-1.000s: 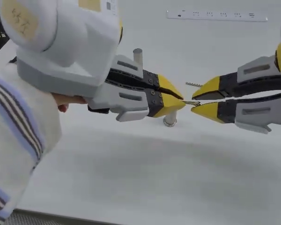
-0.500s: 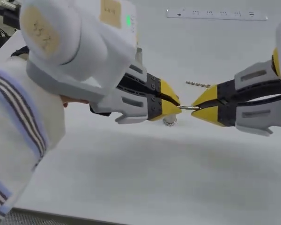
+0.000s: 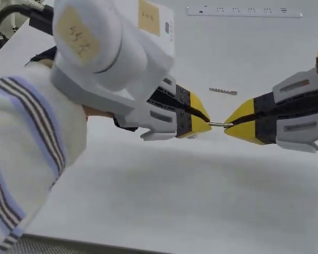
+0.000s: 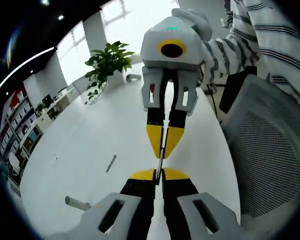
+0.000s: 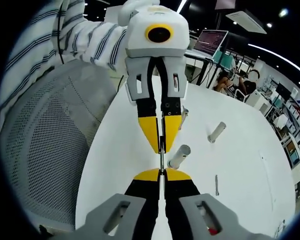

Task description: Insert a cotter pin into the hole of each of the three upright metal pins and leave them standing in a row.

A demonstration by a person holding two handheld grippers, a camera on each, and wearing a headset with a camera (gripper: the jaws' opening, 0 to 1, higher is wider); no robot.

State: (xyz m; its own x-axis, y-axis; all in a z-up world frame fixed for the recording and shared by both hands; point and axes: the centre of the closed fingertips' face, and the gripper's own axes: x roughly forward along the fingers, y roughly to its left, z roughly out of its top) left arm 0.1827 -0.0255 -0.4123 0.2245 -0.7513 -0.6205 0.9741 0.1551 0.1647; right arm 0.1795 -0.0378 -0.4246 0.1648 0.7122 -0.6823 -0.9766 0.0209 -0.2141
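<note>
Head view: cotter pin (image 3: 218,125) between tools (image 3: 205,123) (image 3: 229,126)

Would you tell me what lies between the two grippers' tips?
A thin cotter pin, pinched by left gripper and right gripper alike; the head view shows it.

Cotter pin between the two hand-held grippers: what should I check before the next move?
1. The left hand-held gripper shut on the cotter pin: ok.
2. The right hand-held gripper shut on its other end: ok.
3. The nearest metal pin standing: ok.
4. Its hole facing the cotter pin: cannot tell.
5. The cotter pin threaded through that hole: not ok.
6. A spare cotter pin lying on the table: ok.
</note>
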